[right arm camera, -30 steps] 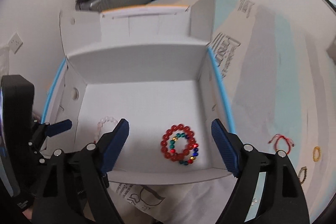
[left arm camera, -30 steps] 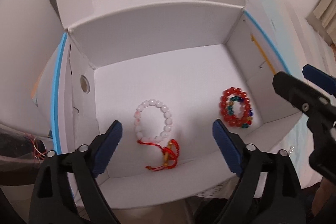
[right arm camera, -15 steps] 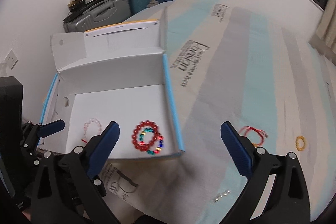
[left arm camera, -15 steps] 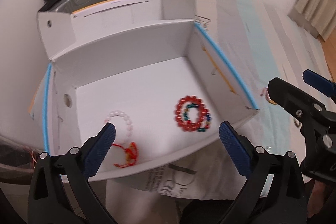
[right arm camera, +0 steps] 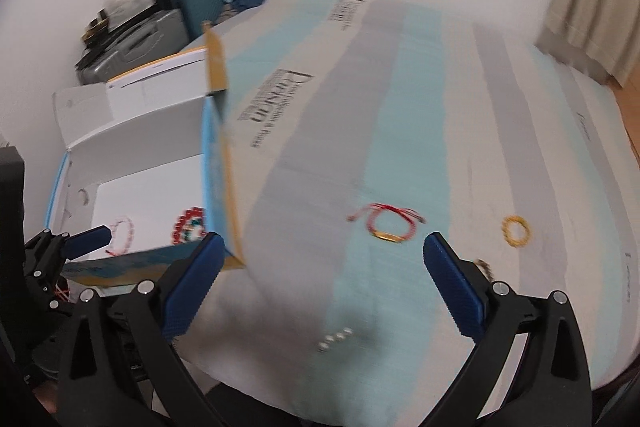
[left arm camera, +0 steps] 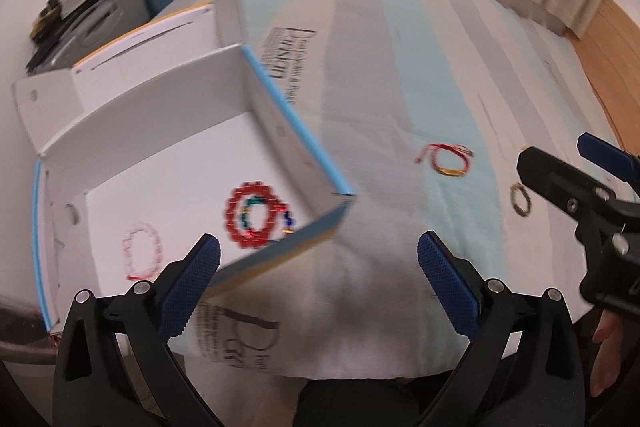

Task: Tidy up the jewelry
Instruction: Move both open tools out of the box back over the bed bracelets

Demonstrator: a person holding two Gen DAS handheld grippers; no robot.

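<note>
A white box (left arm camera: 160,99) with blue edges stands on the left of the striped bed sheet (left arm camera: 380,75). In it lie a red bead bracelet (left arm camera: 256,219) with a multicoloured one inside it, and a pale pink bead bracelet (left arm camera: 142,255). On the sheet lie a red string bracelet (right arm camera: 390,223), a yellow bead bracelet (right arm camera: 516,231) and a dark bracelet (left arm camera: 520,201). My left gripper (left arm camera: 318,255) hangs open over the box's near right corner, holding nothing. My right gripper (right arm camera: 324,255) is over the sheet just before the red string bracelet, its jaws opening and empty.
Small silver beads (right arm camera: 334,339) lie on the sheet near its front edge. Suitcases and clutter (right arm camera: 172,15) stand against the back wall. A curtain (right arm camera: 592,7) and wooden floor (left arm camera: 612,47) are at the right. A person's hand (left arm camera: 604,347) shows behind the right gripper.
Both grippers have swung right, from above the box's inside toward the open sheet, and their jaws have widened. The loose bracelets on the sheet have come into view.
</note>
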